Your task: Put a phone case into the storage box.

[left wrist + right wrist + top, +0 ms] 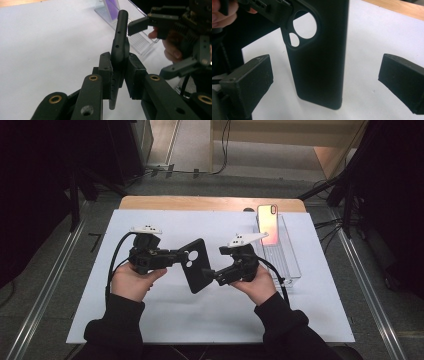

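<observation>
- High view, left gripper (176, 255): black two-jaw tool with a grey three-cornered plate on top, held in the person's left hand (131, 281); jaws clamped on the upper edge of a matte black phone case with two round camera cut-outs (196, 265), near those cut-outs.
- High view, right gripper (210, 273): same build, held in the right hand (260, 285); its jaw tips lie at the case's right edge. Whether they touch the case cannot be told from this angle.
- High view, phone case: held up over the white sheet covering the table (150, 320), tilted, between the two grippers, at the middle of the table.
- High view, other items: a clear plastic rectangular tray (287, 265) at the right of the sheet, with a phone showing a pink-orange iridescent back (267, 224) standing at its far end; a strip of bare wooden tabletop (200, 202) behind the sheet.
- Left gripper view: the gripper's two black pads (105, 72) are pressed on both faces of the phone case (120, 40), seen edge-on and upright. The right gripper (140, 25) stands just beside the case's top, with the clear tray (140, 41) behind.
- Right gripper view: jaws spread wide, one pad (249, 82) at each side of the phone case (319, 62), neither touching it. The case's round-cornered end hangs just above the white sheet (367, 37); the cut-outs sit at the top, next to the left gripper (269, 10).
</observation>
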Available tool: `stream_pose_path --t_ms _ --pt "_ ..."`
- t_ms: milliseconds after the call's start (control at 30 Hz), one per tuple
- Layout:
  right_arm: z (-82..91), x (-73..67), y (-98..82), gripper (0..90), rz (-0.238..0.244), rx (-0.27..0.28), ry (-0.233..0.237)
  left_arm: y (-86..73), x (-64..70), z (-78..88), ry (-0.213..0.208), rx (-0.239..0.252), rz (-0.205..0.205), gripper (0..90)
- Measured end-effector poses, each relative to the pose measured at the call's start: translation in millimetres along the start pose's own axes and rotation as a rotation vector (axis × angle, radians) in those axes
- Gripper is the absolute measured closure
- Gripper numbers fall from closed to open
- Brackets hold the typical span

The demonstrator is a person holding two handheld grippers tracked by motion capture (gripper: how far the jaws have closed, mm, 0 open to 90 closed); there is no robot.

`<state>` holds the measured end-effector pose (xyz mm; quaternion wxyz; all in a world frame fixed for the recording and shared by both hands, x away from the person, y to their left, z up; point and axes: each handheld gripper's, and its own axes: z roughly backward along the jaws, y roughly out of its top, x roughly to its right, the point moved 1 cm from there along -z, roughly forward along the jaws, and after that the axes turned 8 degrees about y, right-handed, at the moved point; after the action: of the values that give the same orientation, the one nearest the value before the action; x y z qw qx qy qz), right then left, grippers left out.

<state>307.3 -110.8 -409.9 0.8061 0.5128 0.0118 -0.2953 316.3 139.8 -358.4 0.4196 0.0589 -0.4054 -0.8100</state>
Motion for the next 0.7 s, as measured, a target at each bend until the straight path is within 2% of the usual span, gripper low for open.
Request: stream_pose_path --t_ms 167,333,700 --pt "-10.0 -9.7 -0.8 0.0 0.007 0.008 -0.045 0.4 2.6 -1.7 0.016 -0.011 0.018 77.4" --pt "-18.7 -14.9 -1.8 0.0 0.002 0.007 -0.083 0.1 6.3 -4.9 -0.001 -0.014 0.041 77.4" --pt "-33.1 -21.1 -3.3 0.0 -0.011 0.006 -0.136 -1.1 20.6 -14.2 -0.022 -0.028 0.027 77.3"
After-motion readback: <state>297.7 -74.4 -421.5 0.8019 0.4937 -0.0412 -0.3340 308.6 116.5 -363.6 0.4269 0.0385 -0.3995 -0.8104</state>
